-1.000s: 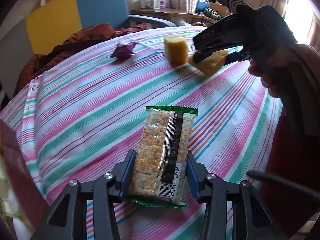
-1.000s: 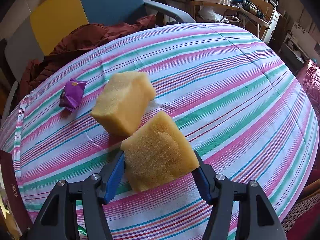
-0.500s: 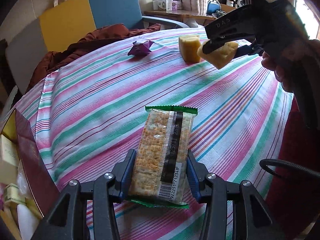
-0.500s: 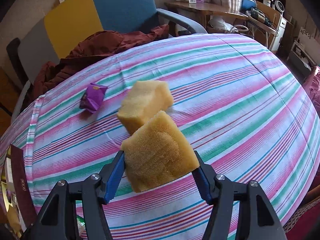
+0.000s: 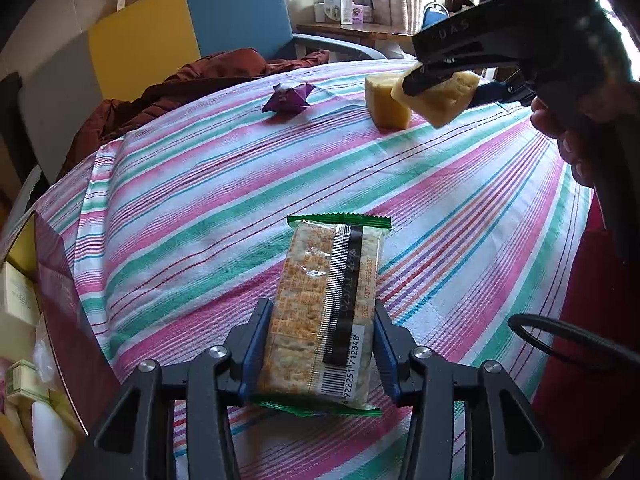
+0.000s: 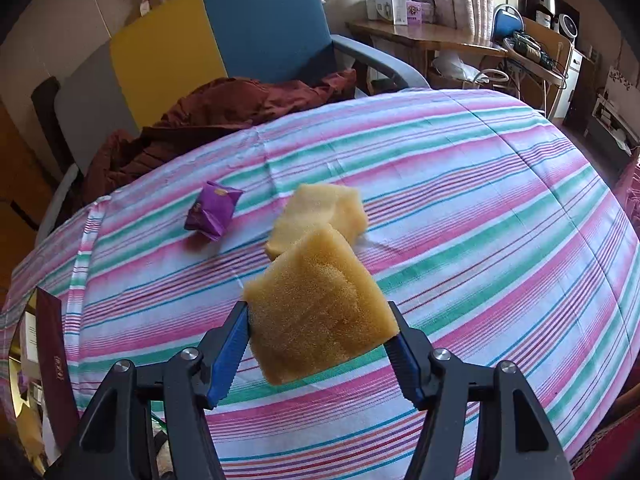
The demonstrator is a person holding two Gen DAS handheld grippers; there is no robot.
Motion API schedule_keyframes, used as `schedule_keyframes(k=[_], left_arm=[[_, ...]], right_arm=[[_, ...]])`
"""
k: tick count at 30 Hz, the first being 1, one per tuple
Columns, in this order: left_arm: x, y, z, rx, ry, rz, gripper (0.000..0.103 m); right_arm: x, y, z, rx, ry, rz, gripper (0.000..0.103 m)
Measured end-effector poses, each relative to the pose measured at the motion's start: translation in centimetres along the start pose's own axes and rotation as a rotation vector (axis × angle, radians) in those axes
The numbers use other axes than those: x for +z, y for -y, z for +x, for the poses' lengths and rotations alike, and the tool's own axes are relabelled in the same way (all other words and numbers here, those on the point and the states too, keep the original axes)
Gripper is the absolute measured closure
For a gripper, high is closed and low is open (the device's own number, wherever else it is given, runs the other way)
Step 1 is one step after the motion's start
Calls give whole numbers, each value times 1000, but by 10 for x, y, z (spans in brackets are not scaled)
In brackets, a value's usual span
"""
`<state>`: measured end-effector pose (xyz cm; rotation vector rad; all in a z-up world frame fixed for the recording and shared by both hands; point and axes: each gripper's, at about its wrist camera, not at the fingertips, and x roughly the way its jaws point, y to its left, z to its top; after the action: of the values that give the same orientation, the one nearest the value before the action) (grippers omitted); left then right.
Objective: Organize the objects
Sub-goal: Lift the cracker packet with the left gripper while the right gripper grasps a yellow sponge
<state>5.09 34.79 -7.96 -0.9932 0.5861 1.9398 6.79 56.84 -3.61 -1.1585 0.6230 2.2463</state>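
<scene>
My left gripper (image 5: 320, 344) is shut on a clear, green-edged cracker packet (image 5: 326, 308) and holds it above the striped tablecloth (image 5: 200, 208). My right gripper (image 6: 320, 340) is shut on a yellow sponge (image 6: 320, 308) and holds it in the air; it also shows in the left wrist view (image 5: 440, 94). A second yellow sponge (image 6: 316, 212) lies on the cloth just beyond it, seen too in the left wrist view (image 5: 384, 98). A purple snack packet (image 6: 212, 210) lies to its left, also in the left wrist view (image 5: 288, 98).
A dark red box (image 5: 60, 312) holding small items stands at the table's left edge. A chair with a blue and yellow back (image 6: 224, 36) and a brown-red garment (image 6: 216, 116) is behind the table. A cluttered wooden desk (image 6: 432, 36) stands at the back right.
Both grippers have pulled back and to the left with their loads. The sponge in my right gripper has come away from the lying sponge, which now looks farther off. The left-edge box has come into view.
</scene>
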Motion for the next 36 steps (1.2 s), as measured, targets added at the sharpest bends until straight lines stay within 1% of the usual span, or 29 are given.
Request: schedule_keyframes(k=[36], left_arm=[[-2,1,0,6,0,5,55]], right_arm=[[0,-6,-6,21,30,-29,37]])
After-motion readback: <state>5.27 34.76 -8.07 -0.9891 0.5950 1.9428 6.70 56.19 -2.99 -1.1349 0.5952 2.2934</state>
